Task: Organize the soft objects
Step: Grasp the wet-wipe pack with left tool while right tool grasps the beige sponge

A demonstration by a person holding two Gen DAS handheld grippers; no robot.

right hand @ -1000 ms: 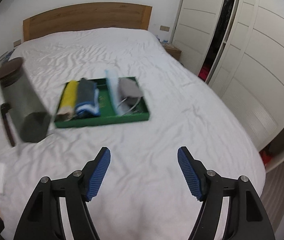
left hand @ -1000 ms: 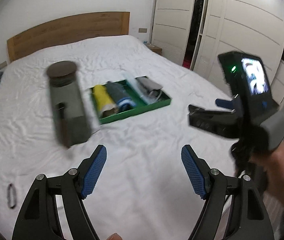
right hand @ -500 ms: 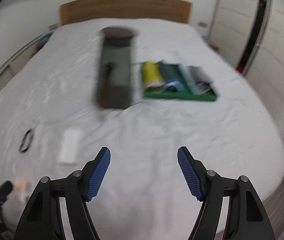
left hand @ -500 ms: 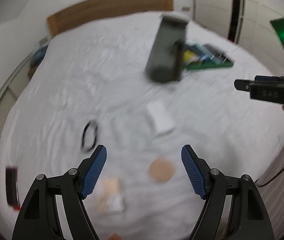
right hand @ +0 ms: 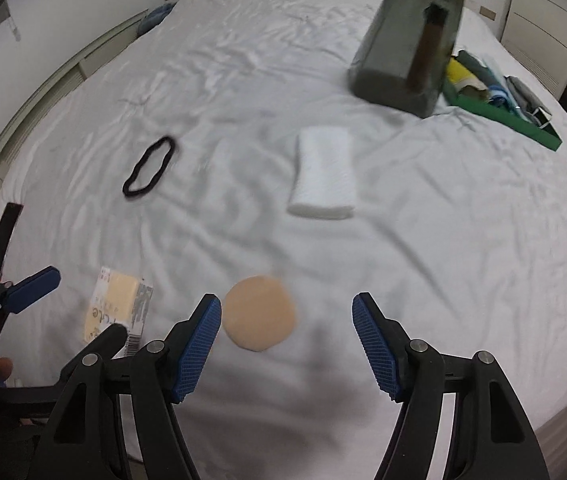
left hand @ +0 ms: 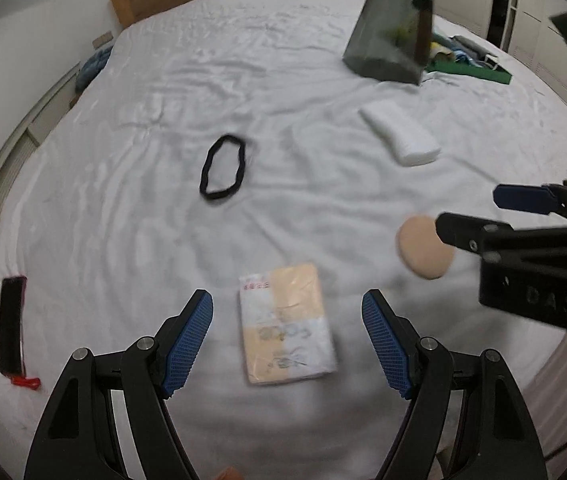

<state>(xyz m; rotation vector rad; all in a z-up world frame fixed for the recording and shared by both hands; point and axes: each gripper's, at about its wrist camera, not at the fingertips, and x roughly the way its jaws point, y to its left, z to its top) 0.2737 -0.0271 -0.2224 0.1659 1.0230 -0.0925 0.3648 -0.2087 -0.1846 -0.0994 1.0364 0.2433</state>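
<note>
On the white bed lie a yellow-and-white soft packet (left hand: pixel 287 328), a round beige puff (left hand: pixel 423 254), a folded white cloth (left hand: pixel 401 134) and a black hair band (left hand: pixel 223 168). My left gripper (left hand: pixel 287 336) is open, its fingers either side of the packet. My right gripper (right hand: pixel 287 340) is open just above the bed, with the puff (right hand: pixel 259 318) by its left finger. The right wrist view also shows the packet (right hand: pixel 117 308), the cloth (right hand: pixel 323 172) and the band (right hand: pixel 149 168).
A dark grey upright container (right hand: pixel 407 40) stands beyond the cloth. A green tray (right hand: pixel 503 114) with rolled fabrics sits behind it. A black and red phone (left hand: pixel 11 324) lies at the bed's left edge. Wardrobes stand at the right.
Both grippers have swung left and down from the tray toward the near part of the bed. The packet and the puff now sit close in front of the open fingers.
</note>
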